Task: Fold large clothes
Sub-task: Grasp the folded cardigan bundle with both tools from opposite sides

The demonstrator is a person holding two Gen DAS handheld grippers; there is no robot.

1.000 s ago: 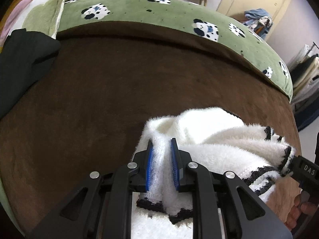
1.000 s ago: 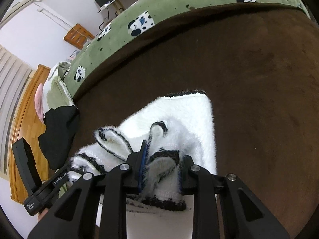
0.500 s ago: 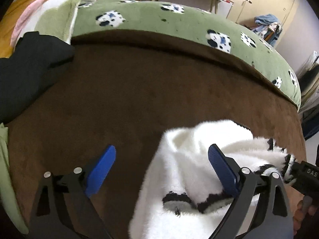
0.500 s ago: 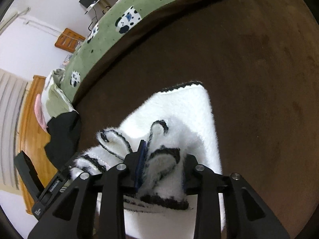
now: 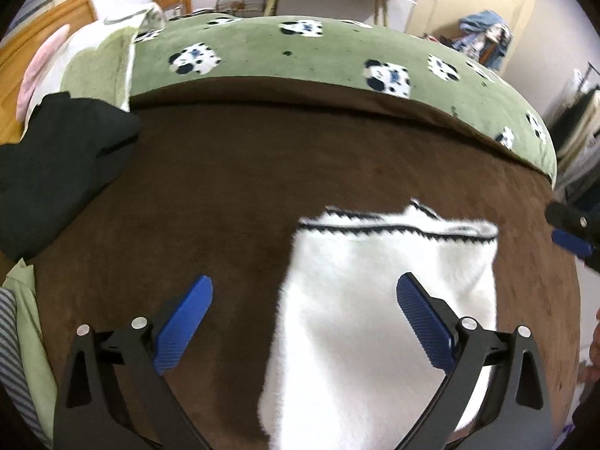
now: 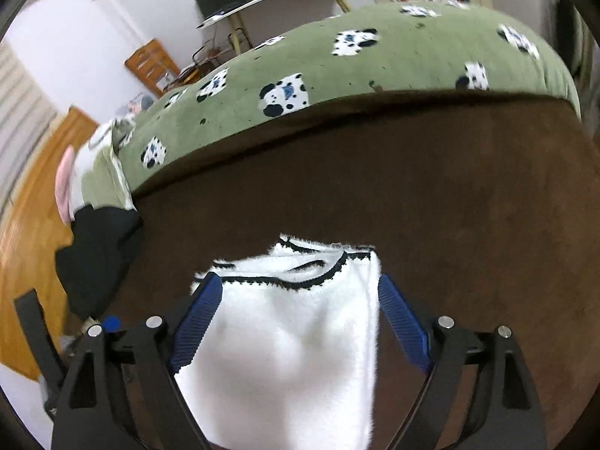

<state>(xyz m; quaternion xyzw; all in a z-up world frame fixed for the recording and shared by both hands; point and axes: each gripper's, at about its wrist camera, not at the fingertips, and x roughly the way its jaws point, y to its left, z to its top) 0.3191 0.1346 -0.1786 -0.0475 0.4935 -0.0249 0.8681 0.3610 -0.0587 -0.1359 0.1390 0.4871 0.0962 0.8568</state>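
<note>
The fluffy white sweater (image 5: 386, 300) lies folded on the brown blanket (image 5: 243, 187), both claws — left (image 5: 303, 322), right (image 6: 296, 318) — just opened and released, leaving perhaps one more fold.

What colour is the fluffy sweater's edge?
The white sweater has a black scalloped edge, clearest in the right wrist view.

White sweater (image 5: 386, 300) – black trim, brown blanket (image 5: 232, 187), green cow-print bedcover (image 5: 285, 56)

Support: bed, covered by a brown blanket (image 5: 243, 172)
Far side: green cover (image 5: 300, 56) with panda patches, running along the brown blanket's far edge
On brown blanket, near: folded white fuzzy garment (image 5: 375, 300), black-trimmed edge at its far end
On the bed's left: black garment (image 5: 56, 165), heaped beside pale pillow (image 5: 86, 63)
</note>
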